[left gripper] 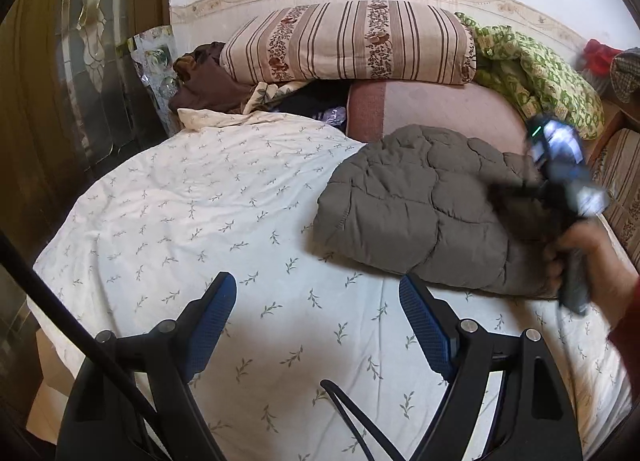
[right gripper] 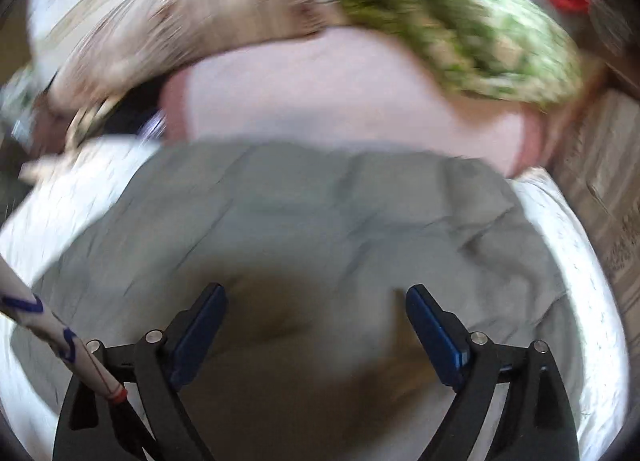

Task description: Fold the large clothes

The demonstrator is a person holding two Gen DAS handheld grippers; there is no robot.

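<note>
A grey-brown quilted jacket (left gripper: 416, 201) lies folded in a bundle on the right side of the bed. My left gripper (left gripper: 318, 289) is open and empty, above the white leaf-print sheet (left gripper: 200, 201) just in front of and left of the jacket. My right gripper (right gripper: 316, 301) is open and empty right above the jacket (right gripper: 300, 213); this view is blurred by motion. In the left wrist view the right gripper's body (left gripper: 568, 165) shows blurred over the jacket's right end, held by a hand (left gripper: 588, 257).
A striped floral pillow (left gripper: 348, 41) and a green patterned blanket (left gripper: 536, 73) lie at the head of the bed by the wall. Brown clothes (left gripper: 208, 77) are piled at the back left. A dark glass-panelled door (left gripper: 80, 61) stands left. A pink sheet (left gripper: 440, 109) lies beyond the jacket.
</note>
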